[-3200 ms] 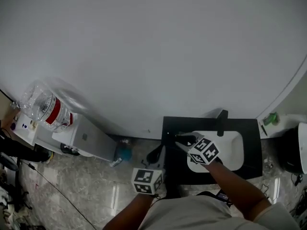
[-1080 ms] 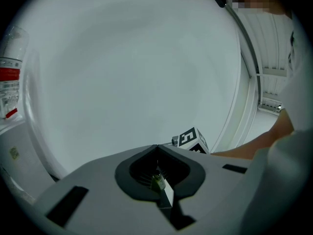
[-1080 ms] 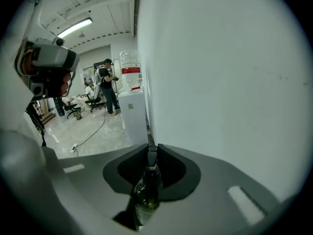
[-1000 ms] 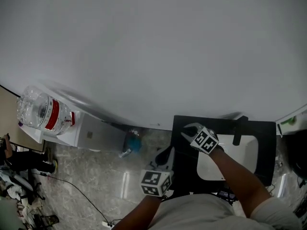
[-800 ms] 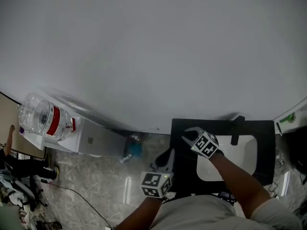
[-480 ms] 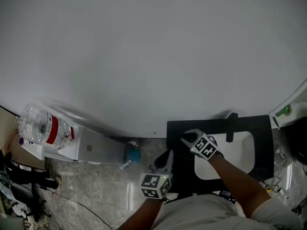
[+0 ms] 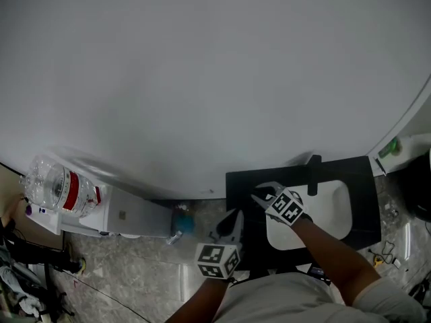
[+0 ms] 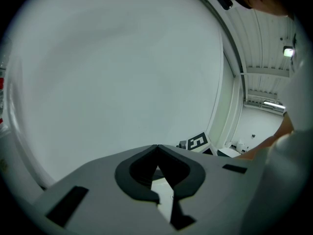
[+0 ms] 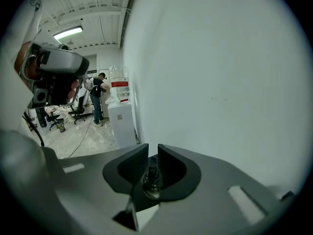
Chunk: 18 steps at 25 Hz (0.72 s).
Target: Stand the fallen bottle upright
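In the right gripper view, a small clear bottle (image 9: 151, 178) with a dark neck sits between the jaws of my right gripper (image 9: 152, 152), which is shut on it. The bottle points along the jaws toward the white wall. From the head view my right gripper (image 7: 260, 195) hovers over the left part of the black table (image 7: 237, 182); the bottle itself is hidden there. My left gripper (image 7: 231, 222) hangs just left of the table's edge, over the floor. Its tips meet in the left gripper view (image 8: 157, 146), shut with nothing in them.
A white mat (image 7: 330, 210) lies on the table, with a black post (image 7: 313, 170) at its back edge. A big white wall (image 7: 215, 79) stands close ahead. A water dispenser (image 7: 64, 188) stands at left, with a blue object (image 7: 180, 222) on the floor beside it. A person (image 9: 98, 102) stands far off.
Both grippers have risen a little and drifted slightly left along with the view. The right gripper keeps its hold on the small bottle; the left stays shut.
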Each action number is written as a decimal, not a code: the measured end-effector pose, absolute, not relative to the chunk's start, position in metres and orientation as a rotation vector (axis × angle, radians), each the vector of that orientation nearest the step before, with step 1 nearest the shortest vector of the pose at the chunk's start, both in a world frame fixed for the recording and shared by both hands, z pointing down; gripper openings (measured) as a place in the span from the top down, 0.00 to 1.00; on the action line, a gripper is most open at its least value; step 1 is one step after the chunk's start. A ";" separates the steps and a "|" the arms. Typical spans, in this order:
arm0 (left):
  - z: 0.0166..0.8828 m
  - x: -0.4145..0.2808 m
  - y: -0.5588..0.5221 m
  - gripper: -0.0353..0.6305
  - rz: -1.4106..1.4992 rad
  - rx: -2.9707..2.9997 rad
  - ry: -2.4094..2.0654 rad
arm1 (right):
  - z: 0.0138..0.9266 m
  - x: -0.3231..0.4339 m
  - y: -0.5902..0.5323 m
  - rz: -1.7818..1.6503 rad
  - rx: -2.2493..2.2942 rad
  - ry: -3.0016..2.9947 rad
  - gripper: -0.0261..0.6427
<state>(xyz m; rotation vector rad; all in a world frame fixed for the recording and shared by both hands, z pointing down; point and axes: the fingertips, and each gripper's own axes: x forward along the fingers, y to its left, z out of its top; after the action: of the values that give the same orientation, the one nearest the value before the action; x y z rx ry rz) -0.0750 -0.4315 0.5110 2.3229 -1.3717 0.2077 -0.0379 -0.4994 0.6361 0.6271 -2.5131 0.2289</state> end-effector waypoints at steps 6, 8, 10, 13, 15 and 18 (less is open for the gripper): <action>0.487 -0.057 -0.432 0.94 0.171 2.379 -1.363 | 0.565 -0.026 -0.494 0.129 0.726 -2.602 0.96; 0.477 -0.050 -0.436 0.94 0.150 2.405 -1.363 | 0.534 -0.019 -0.494 0.124 0.772 -2.647 0.96; 0.466 -0.043 -0.444 0.94 0.130 2.431 -1.365 | 0.506 -0.011 -0.495 0.181 0.824 -2.688 0.96; 0.450 -0.036 -0.458 0.94 0.110 2.471 -1.376 | 0.471 0.001 -0.493 0.262 0.894 -2.717 0.96; 0.441 -0.031 -0.465 0.94 0.108 2.496 -1.384 | 0.448 0.008 -0.484 0.249 0.914 -2.730 0.96; 0.425 -0.026 -0.475 0.94 0.089 2.523 -1.398 | 0.417 0.017 -0.471 0.216 0.959 -2.768 0.96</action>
<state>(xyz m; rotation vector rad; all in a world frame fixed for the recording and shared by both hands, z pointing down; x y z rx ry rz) -0.0256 -0.4746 0.4254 2.5229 -1.3980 0.0887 0.0169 -0.4706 0.4171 0.9585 -2.7678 0.2157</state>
